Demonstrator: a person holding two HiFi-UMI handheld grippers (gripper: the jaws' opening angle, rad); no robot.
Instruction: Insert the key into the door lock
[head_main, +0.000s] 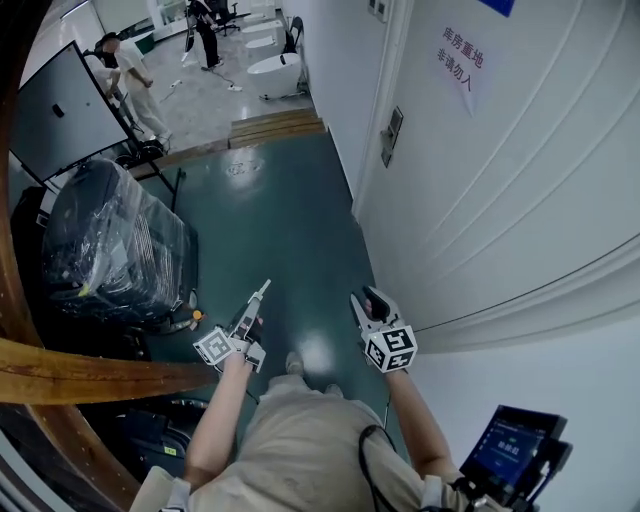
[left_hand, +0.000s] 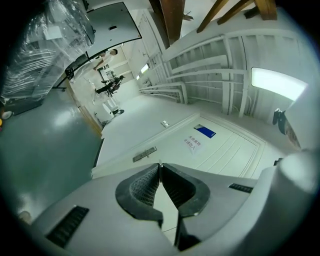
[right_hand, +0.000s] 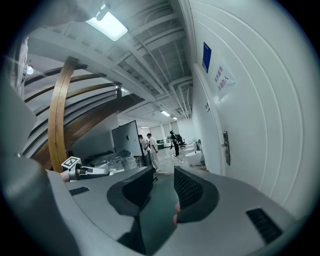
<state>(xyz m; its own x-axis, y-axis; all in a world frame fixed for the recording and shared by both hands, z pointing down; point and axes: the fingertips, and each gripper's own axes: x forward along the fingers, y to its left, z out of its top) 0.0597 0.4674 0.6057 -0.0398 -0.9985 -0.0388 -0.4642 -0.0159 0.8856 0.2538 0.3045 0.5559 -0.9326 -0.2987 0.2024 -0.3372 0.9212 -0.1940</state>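
The left claw (head_main: 265, 287) is closed tight; the right claw (head_main: 366, 296) gapes empty. Both hover beside a white door (head_main: 520, 200), its lock (head_main: 391, 135) ahead.

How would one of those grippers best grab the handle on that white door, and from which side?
Likely by the short lever jutting from the dark lock plate, the open right gripper coming from the corridor side, fingers above and below. It stands proud of the flat door.

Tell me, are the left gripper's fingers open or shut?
Shut: the left gripper's fingers meet at their tips, leaving no gap there.
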